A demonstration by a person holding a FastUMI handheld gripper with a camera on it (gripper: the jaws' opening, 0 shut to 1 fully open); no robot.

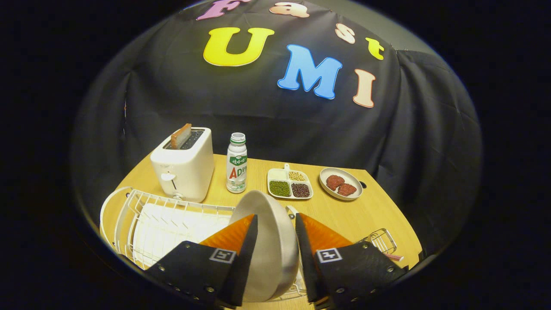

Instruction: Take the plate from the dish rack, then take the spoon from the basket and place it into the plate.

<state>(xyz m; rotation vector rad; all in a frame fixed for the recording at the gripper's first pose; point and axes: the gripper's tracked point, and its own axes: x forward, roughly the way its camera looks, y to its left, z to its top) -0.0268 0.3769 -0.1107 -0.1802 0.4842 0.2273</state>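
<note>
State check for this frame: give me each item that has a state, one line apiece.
gripper: fingers either side of the plate, grip on it cannot be told
plate: on edge, between the fingers, at the dish rack
dish rack: otherwise bare
toaster: a slice sticking up from its slot
bottle: upright
divided tray: beans in three compartments
small plate: holds two reddish pieces
basket: contents hidden

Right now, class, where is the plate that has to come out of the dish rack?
In the gripper view, the plate stands on edge between the gripper fingers, over the dish rack's right end, with the toaster and bottle beyond.
</note>
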